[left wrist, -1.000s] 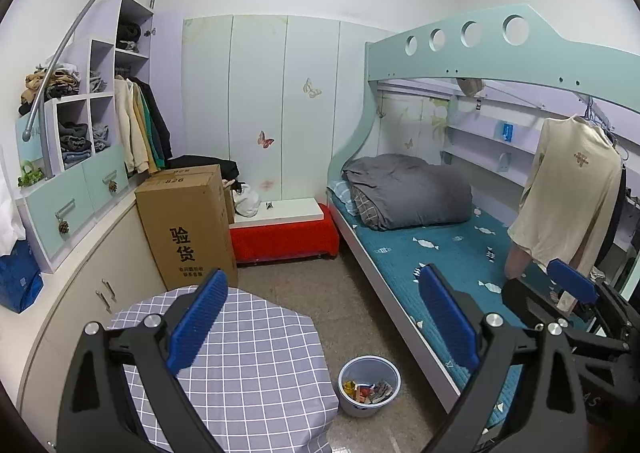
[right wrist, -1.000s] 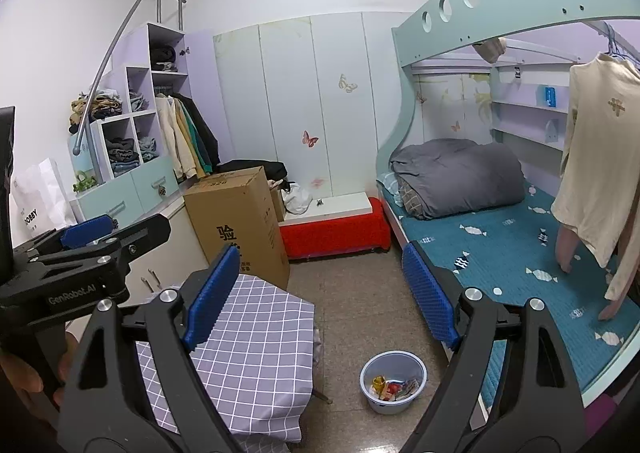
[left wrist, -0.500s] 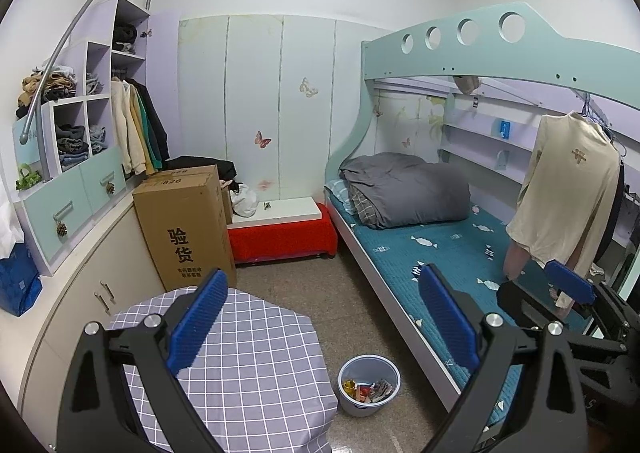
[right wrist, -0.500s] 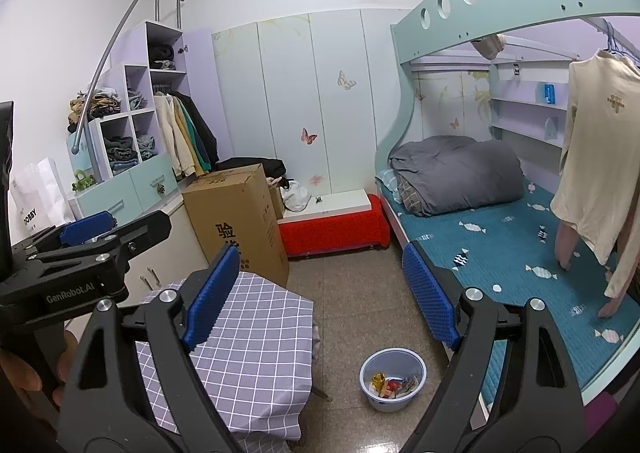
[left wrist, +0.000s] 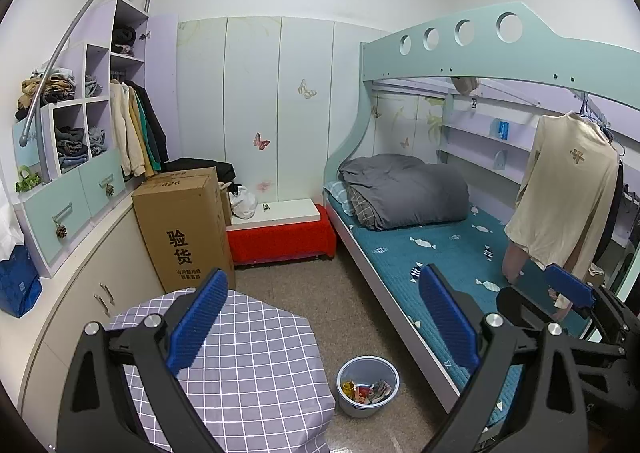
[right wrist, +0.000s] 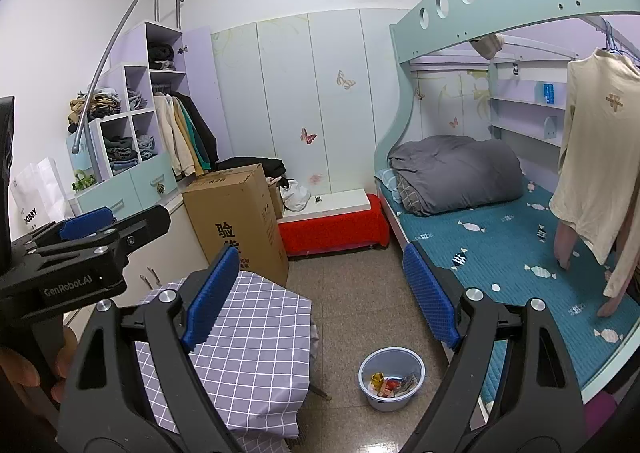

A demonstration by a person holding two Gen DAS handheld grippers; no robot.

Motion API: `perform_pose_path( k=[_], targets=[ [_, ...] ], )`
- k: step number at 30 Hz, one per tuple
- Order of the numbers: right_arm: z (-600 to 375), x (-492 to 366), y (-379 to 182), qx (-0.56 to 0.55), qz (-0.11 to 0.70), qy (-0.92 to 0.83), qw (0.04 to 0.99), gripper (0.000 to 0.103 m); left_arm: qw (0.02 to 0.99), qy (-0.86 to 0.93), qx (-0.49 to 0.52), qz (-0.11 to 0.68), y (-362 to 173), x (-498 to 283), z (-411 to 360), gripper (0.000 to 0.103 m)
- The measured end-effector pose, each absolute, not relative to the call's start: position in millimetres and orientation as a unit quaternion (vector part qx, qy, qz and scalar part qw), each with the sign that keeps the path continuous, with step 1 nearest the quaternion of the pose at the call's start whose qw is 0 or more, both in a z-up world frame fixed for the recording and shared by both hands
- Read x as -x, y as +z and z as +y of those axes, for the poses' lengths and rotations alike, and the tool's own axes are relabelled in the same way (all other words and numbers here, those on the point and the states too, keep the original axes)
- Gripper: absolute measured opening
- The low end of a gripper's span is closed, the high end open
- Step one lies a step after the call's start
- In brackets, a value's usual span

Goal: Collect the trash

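A small pale blue bin stands on the floor between the checked table and the bed, with colourful wrappers inside. My left gripper hangs open above the table's near edge, nothing between its blue pads. My right gripper is open too and holds nothing. The bin lies below and ahead of both. The right gripper's blue tip shows at the right of the left wrist view. The left gripper's body crosses the left of the right wrist view, a hand gripping its handle.
A table with a purple checked cloth is at the near left. A bunk bed with a teal mattress lines the right. A cardboard box, a red bench and cabinets stand at the back left.
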State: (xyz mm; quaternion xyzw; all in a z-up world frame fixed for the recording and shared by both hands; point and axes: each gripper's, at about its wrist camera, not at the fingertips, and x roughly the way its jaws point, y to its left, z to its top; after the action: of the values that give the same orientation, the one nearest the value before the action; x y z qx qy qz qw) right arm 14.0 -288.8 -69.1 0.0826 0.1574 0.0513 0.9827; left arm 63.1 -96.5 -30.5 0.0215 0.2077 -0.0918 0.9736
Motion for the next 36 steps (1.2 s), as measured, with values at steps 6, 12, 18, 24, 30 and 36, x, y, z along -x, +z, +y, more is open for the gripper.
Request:
perform_pose_path(
  k=[6,12,18,24,30,36],
  targets=[
    [-287.8,-13.5,-70.4,-0.083,0.157,0.052,0.983,0.083,0.974,-0.091,-0.023,0.208,-30.7,-63.1,-96.5,0.094],
    [-288.3,-12.1,-72.3,-0.084,0.158,0.052,0.982,0.084,0.974,-0.091,-0.024,0.207,-29.7,-63.0,-97.7,0.095],
    [-288.8,-11.2,-73.0,-0.084,0.158,0.051,0.983,0.084,0.973,-0.091,-0.024,0.208,-29.5,-63.4,-98.6,0.094],
    [-289.7,-9.8,-75.0,-0.085,0.159,0.05,0.982,0.084,0.973,-0.094,-0.027,0.21,-29.7,-67.2,-102.0,0.094],
    [-292.8,-12.8,-77.3,-0.087,0.162,0.048,0.982,0.084,0.972,-0.095,-0.027,0.212,-31.0,-70.7,-102.5,0.094],
    [-293.2,-14.0,-77.1,-0.087,0.163,0.048,0.982,0.084,0.972,-0.095,-0.027,0.212,-30.9,-70.9,-102.5,0.094]
  ],
)
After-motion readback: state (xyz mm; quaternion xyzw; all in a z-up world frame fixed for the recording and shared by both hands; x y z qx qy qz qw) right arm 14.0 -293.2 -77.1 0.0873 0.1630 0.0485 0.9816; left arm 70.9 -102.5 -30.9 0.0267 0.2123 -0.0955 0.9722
